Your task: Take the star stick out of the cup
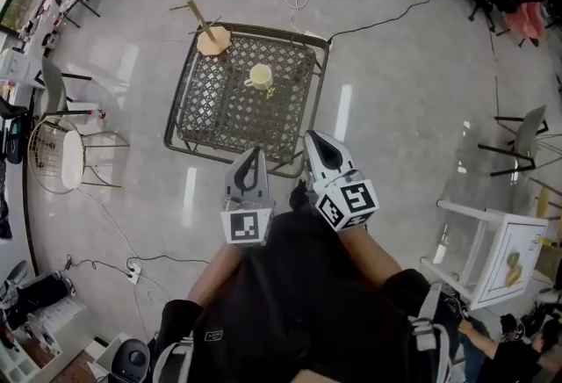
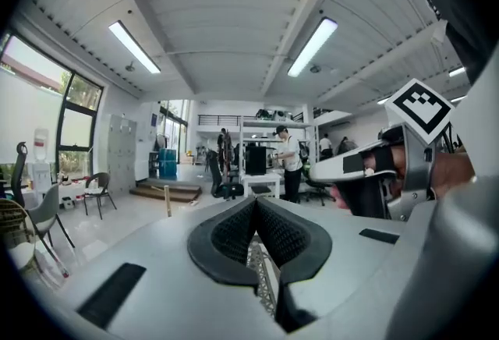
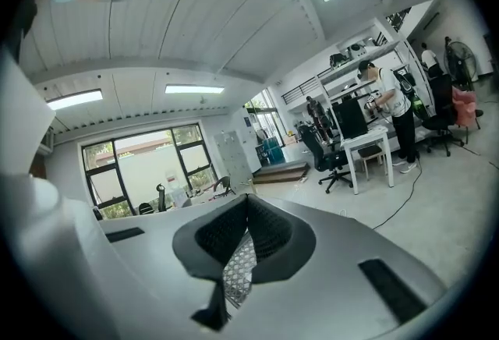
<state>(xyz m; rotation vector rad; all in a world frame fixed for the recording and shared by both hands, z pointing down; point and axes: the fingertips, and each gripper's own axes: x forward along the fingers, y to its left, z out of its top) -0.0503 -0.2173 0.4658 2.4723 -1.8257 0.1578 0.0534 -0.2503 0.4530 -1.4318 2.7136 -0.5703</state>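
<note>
A thin wooden stick [image 1: 198, 17] leans up and to the left out of an orange cup-like thing [image 1: 213, 40] at the far left corner of the black mesh table [image 1: 230, 109]. A pale yellow cup [image 1: 261, 75] stands near the table's middle. My left gripper [image 1: 253, 155] and right gripper [image 1: 314, 140] hover side by side over the table's near edge, well short of both. In the left gripper view the pads [image 2: 234, 231] meet with nothing between them. In the right gripper view the pads [image 3: 269, 231] also meet.
A white wire chair [image 1: 61, 157] stands left of the table and a white cabinet [image 1: 492, 254] at the right. Cables [image 1: 369, 21] and a power strip [image 1: 133, 271] lie on the glossy floor. Office chairs, desks and people fill the far end of the room.
</note>
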